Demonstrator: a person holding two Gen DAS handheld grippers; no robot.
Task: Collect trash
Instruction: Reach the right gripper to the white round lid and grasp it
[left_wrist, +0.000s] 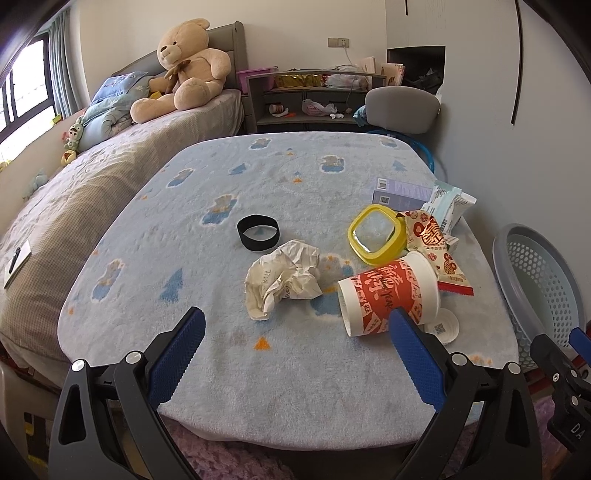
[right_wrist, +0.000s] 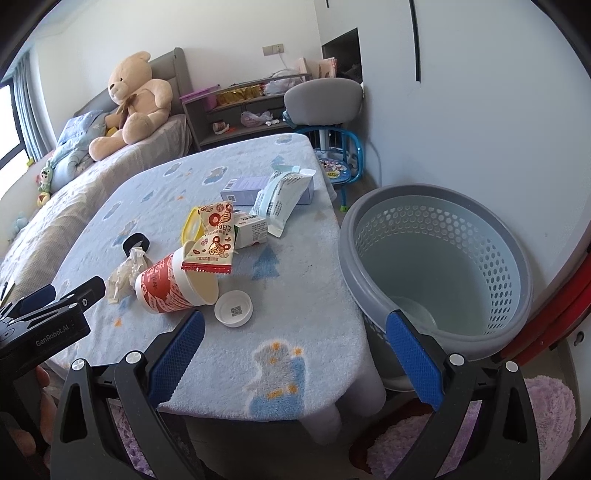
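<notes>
Both grippers have their fingers spread wide, nothing in them. Landmark is the red paper cup (left_wrist: 388, 291), lying on its side on the blanket-covered surface (left_wrist: 221, 369). Crumpled paper (left_wrist: 284, 282) sits just left of it, white lid (right_wrist: 233, 308) right by its mouth, snack wrapper (right_wrist: 212, 251) draped over its rim. Gray basket (right_wrist: 436, 258) stands off the surface, right of the cup. Left gripper (left_wrist: 297, 332) hovers just in front of it, right gripper (right_wrist: 295, 332) too.

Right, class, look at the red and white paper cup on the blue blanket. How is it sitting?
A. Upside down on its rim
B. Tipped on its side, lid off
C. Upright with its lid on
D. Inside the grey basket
B: the paper cup lies on its side with its open mouth showing, and its white lid lies flat on the blanket beside it, outside the basket.
</notes>
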